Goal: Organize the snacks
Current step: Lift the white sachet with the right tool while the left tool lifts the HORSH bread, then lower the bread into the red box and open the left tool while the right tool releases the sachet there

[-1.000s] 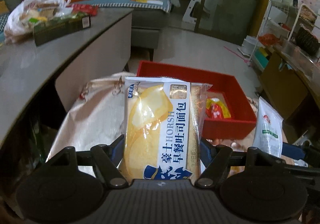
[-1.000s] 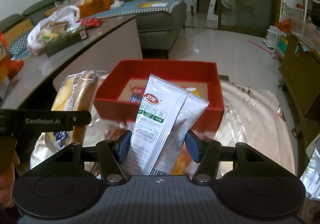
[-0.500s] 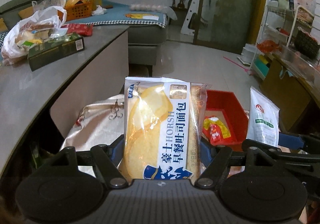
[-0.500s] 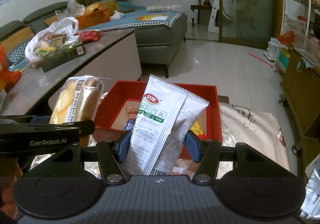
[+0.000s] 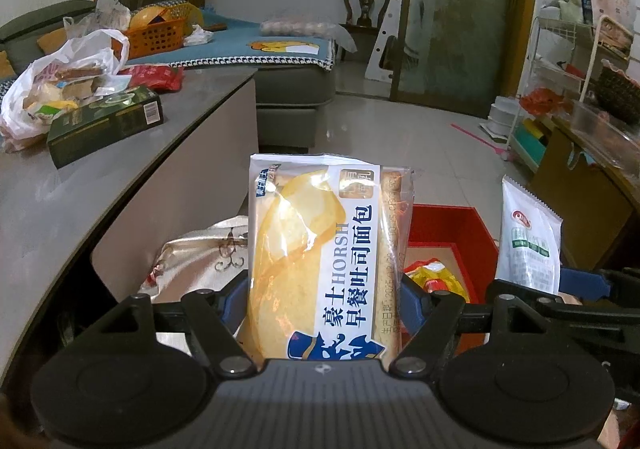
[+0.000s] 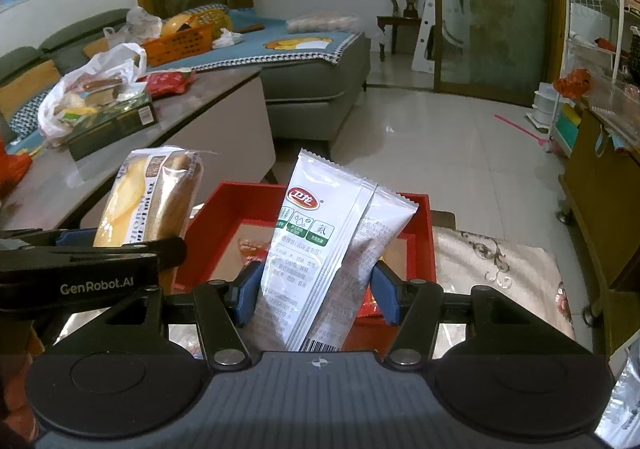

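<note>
My left gripper (image 5: 322,299) is shut on a bread packet (image 5: 324,253), white and blue with a yellow slice showing, held upright. My right gripper (image 6: 316,293) is shut on a white snack pouch (image 6: 324,257) with a red logo and green labels, also upright. Both packets hang in front of a red box (image 6: 304,197) that holds a few red and yellow snack packs (image 5: 436,277). In the left wrist view the pouch (image 5: 528,237) stands to the right, the red box (image 5: 452,221) behind it. In the right wrist view the bread packet (image 6: 152,197) and left gripper show on the left.
The red box sits on a patterned cloth (image 6: 496,269). A grey counter (image 5: 80,185) to the left carries a dark green box (image 5: 104,125) and a plastic bag of food (image 5: 60,85). A sofa (image 6: 316,73) lies behind, shelves and a brown cabinet (image 6: 600,189) at right.
Both grippers have risen and drawn back from the red box with their packets still held. The box now sits lower and is more hidden; more of the room shows above.
</note>
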### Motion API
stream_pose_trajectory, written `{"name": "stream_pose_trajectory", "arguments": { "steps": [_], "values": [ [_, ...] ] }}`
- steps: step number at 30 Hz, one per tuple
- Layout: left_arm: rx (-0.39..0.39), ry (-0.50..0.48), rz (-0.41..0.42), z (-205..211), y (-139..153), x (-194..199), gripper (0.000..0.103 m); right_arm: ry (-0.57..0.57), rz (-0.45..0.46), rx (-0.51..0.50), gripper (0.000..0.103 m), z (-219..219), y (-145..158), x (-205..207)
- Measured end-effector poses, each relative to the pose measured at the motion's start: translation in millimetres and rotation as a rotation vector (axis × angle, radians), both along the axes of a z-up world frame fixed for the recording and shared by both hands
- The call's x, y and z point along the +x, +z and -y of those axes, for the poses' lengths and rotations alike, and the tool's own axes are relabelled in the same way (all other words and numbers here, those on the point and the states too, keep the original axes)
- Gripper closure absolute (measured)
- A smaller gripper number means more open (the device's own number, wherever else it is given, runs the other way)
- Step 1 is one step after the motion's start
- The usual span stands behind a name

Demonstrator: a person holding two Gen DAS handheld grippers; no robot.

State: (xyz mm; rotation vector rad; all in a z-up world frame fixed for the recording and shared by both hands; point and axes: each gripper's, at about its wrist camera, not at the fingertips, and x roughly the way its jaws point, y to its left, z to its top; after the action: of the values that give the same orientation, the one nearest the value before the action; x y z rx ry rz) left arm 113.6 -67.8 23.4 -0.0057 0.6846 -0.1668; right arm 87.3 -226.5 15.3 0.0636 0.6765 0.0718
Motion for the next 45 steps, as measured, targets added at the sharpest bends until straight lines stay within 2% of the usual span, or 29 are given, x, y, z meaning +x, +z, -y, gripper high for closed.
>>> {"name": "stream_pose_trajectory", "arguments": {
  "steps": [20, 31, 45],
  "values": [
    [0.010, 0.033, 0.016, 12, -4, 42, 0.037, -0.036, -0.006, -0.005, 0.038, 18, -7, 43],
    [0.025, 0.038, -0.023, 24, -24, 71, 0.037, -0.040, -0.048, -0.020, 0.038, 22, -24, 75],
    [0.058, 0.048, -0.063, 32, -48, 90, 0.037, -0.031, -0.097, -0.028, 0.038, 23, -45, 96]
  ]
}}
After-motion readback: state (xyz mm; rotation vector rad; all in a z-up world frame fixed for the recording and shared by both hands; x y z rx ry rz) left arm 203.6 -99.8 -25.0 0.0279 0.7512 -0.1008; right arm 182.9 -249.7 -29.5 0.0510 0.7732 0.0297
